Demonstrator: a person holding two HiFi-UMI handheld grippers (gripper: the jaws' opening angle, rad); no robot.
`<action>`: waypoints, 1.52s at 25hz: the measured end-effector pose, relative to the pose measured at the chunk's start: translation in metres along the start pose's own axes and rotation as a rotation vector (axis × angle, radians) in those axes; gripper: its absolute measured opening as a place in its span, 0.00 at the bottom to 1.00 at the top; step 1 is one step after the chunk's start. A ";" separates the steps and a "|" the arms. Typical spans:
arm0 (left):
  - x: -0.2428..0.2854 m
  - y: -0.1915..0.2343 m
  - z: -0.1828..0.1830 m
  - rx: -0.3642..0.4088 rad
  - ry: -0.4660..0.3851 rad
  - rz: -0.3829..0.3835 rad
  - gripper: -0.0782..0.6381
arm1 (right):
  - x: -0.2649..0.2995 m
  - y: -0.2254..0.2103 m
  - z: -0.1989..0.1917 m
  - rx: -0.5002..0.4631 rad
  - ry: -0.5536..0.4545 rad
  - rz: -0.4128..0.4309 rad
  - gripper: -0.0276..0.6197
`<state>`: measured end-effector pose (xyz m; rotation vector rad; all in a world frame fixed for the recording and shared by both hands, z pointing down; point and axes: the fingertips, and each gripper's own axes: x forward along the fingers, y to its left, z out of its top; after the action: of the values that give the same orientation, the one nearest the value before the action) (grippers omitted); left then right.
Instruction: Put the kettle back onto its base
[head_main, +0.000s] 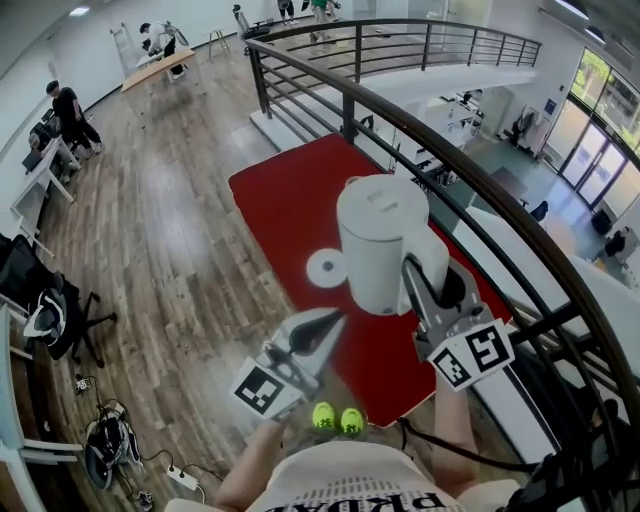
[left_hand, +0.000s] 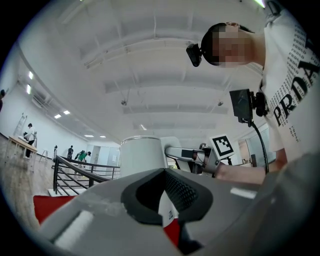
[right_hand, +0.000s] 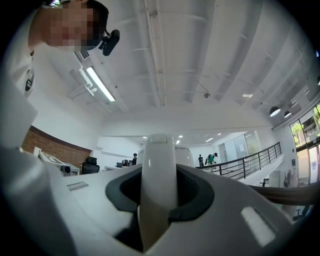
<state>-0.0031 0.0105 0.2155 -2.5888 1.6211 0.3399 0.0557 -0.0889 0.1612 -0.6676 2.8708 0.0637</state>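
Note:
The white kettle (head_main: 380, 240) hangs in the air over the red mat (head_main: 285, 200). My right gripper (head_main: 432, 288) is shut on its handle (right_hand: 159, 170), which stands upright between the two jaws in the right gripper view. The round white base (head_main: 326, 268) lies flat on the mat, just left of the kettle and below it. My left gripper (head_main: 322, 328) floats near the kettle's lower left side, jaws together with nothing in them. In the left gripper view the kettle body (left_hand: 141, 155) rises right behind the closed left gripper (left_hand: 162, 172).
A dark metal railing (head_main: 450, 160) curves along the mat's far and right sides, with a lower floor beyond it. Wooden flooring (head_main: 170, 250) spreads to the left. Cables and a power strip (head_main: 180, 478) lie at the lower left. People stand at desks far off.

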 end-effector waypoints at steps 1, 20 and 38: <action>0.001 -0.001 0.000 0.008 0.001 0.007 0.11 | 0.001 0.000 -0.001 0.003 -0.005 0.010 0.23; 0.016 0.043 0.002 0.012 0.012 -0.015 0.11 | 0.040 -0.008 -0.015 -0.022 0.002 -0.016 0.23; -0.023 0.124 0.001 -0.022 0.035 -0.146 0.11 | 0.099 0.043 -0.049 -0.040 0.001 -0.153 0.23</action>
<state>-0.1243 -0.0240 0.2266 -2.7243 1.4342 0.3062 -0.0588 -0.0973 0.1894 -0.8924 2.8153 0.0984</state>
